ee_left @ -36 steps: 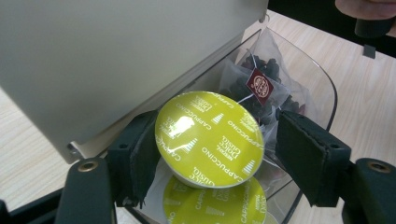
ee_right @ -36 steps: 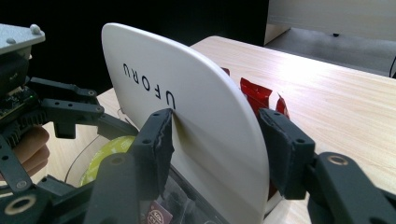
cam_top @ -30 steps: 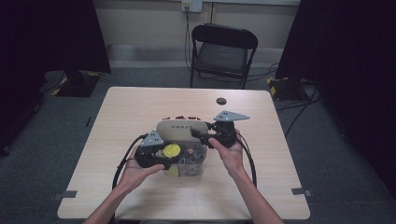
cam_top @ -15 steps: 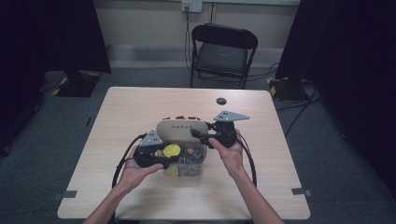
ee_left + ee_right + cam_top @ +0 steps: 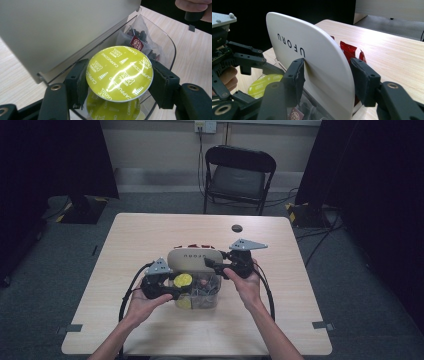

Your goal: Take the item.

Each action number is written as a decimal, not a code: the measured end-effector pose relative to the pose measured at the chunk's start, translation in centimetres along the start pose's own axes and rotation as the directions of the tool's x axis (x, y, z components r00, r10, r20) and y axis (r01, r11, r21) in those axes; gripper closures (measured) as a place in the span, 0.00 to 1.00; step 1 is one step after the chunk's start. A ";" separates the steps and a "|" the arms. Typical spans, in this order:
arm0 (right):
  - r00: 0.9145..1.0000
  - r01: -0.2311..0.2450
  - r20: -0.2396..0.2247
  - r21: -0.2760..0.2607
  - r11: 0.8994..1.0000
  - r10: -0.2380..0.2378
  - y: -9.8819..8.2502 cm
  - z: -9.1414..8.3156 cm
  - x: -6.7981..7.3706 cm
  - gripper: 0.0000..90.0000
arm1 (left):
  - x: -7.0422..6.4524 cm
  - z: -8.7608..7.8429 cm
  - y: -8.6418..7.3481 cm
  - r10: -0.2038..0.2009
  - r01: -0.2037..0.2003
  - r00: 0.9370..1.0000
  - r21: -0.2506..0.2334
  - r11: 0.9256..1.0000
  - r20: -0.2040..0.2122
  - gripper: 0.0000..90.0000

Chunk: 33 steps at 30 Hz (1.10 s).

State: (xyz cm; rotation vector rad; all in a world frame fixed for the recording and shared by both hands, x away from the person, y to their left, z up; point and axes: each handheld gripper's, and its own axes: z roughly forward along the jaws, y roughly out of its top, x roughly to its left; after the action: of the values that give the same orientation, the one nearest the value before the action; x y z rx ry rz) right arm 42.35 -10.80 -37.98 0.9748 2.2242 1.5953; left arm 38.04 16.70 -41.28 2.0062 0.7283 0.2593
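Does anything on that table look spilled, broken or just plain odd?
Nothing spilled or broken. The clear box has its white lid tipped up on edge, held by the right tongs, while the left tongs hold a yellow capsule over it.

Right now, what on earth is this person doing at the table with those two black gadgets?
A person is working a clear container with a hand-held gripper in each hand. The right gripper holds the container's cream lid tipped up on edge. The left gripper is clamped on a yellow-green cappuccino capsule right over the open container, where another capsule and tea bags already lie. Red packets sit on the table behind the lid.
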 end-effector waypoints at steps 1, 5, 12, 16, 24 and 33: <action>1.000 -0.001 0.000 0.000 1.000 0.001 0.0 0.0 0.0 0.52 | 0.0 -0.1 0.0 -0.005 0.005 1.000 0.000 1.000 -0.006 0.43; 1.000 -0.001 0.001 0.000 1.000 0.001 0.0 0.0 0.0 0.52 | 0.1 -0.3 0.0 -0.017 0.017 1.000 -0.009 1.000 0.000 0.43; 1.000 -0.002 0.000 0.000 1.000 0.002 0.0 0.0 0.0 0.52 | -0.1 -0.8 0.2 -0.014 0.014 1.000 -0.037 0.999 0.020 0.43; 1.000 -0.001 0.000 -0.001 1.000 0.001 0.0 0.0 0.0 0.51 | -0.1 -1.0 0.2 -0.007 0.007 1.000 -0.045 0.999 0.020 0.43; 1.000 -0.002 0.000 -0.001 1.000 0.002 0.0 0.0 0.0 0.51 | -0.2 -1.8 0.3 0.002 0.000 0.999 -0.061 0.998 0.039 0.43; 1.000 0.001 -0.001 0.001 1.000 -0.001 0.0 0.0 0.0 0.51 | 0.4 -3.1 0.4 -0.003 0.005 1.000 -0.081 0.997 0.025 0.43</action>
State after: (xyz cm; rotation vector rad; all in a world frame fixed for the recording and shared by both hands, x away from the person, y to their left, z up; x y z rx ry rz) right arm 42.37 -10.75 -37.98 0.9737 2.2256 1.5948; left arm 37.10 18.96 -39.33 1.9277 0.6951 0.2571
